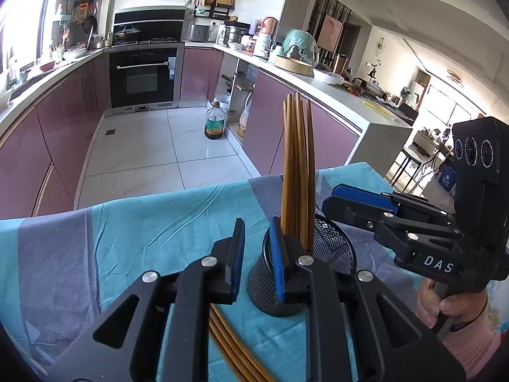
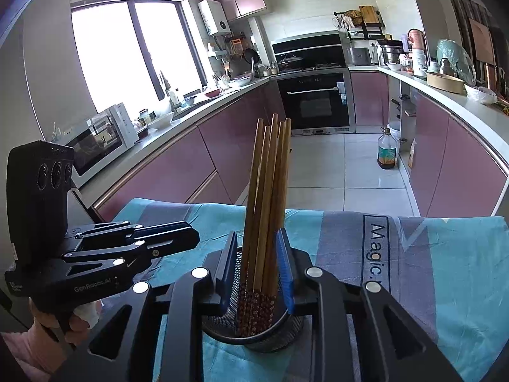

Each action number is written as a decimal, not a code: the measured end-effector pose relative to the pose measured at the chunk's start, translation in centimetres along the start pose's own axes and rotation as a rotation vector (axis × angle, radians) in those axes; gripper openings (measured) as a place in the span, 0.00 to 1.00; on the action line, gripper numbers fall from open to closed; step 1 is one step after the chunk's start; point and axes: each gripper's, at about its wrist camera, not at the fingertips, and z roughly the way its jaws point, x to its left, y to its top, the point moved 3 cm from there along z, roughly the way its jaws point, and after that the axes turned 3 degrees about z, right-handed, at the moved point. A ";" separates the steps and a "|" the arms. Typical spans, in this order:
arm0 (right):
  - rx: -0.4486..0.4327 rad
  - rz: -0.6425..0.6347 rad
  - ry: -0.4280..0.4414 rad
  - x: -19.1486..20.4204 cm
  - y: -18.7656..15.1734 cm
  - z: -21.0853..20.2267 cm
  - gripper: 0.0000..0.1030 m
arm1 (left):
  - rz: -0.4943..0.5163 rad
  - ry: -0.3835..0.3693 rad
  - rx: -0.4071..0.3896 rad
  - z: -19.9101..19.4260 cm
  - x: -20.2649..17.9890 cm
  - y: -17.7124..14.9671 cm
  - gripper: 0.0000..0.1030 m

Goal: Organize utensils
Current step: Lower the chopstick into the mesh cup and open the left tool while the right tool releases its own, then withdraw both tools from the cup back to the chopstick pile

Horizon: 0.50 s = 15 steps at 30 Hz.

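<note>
A kitchen, mid-tidy: we hold a gripper in each hand over a cloth-covered surface point(image 1: 143, 222), and the black mesh holder point(image 1: 270, 286) is the landmark around which everything is arranged. A bundle of brown chopsticks point(image 2: 267, 197) stands upright inside that holder, patterned ends down in the cup and plain tips fanning slightly above its rim, which we judge is where they belong. Our right gripper point(image 2: 257, 270) straddles the bundle just above the holder's rim, its blue pads parted on either side of the sticks and, as far as we can tell, not pressing them; the bundle seems to stand on its own, propped by the mesh wall, so we read this as a release. Our left gripper point(image 1: 257, 254) sits on the near side of the holder with its jaws slightly apart and nothing between them; one pad overlaps the holder's rim in the left wrist view, though we cannot tell if it touches. Beneath that gripper, on the near side of the holder, more chopsticks point(image 1: 232, 350) lie flat on the cloth, apparently the next to be stood up. Holding the left gripper close to the holder would make sense as a steadying guard against a tip-over.
</note>
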 end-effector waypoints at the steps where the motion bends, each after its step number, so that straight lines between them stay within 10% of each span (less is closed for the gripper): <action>1: -0.005 -0.001 0.002 0.1 0.0 -0.2 0.31 | 0.003 0.010 -0.007 -0.3 0.0 -0.2 0.22; 15: -0.016 -0.086 0.109 3.8 -4.1 -3.9 0.54 | -0.007 0.119 -0.026 -4.9 2.1 -6.5 0.45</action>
